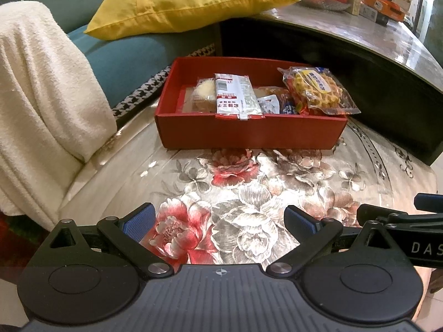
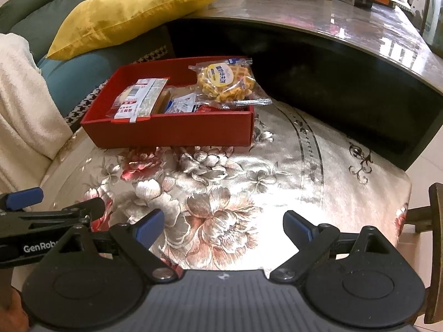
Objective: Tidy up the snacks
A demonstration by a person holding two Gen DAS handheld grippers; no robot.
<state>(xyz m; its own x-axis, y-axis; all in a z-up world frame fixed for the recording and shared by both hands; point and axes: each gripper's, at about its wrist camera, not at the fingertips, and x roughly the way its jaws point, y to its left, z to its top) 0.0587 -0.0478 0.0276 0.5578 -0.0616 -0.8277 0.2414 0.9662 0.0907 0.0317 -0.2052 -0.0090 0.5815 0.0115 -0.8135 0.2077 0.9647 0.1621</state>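
At the far side of the floral tabletop [image 1: 249,193]: red box [image 1: 249,132] of snack packs, waffle pack [image 1: 318,88] propped on its right end.
Box long axis runs left-right, straight ahead of left gripper [image 1: 218,221], ahead-left of right gripper [image 2: 221,227]; both gape, empty, well short of it.

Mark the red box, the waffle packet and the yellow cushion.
red box [image 1: 249,132], left wrist view, on its near outer wall
waffle packet [image 2: 224,84], right wrist view, on the waffle under the wrapper
yellow cushion [image 1: 177,2], left wrist view, middle of the fabric
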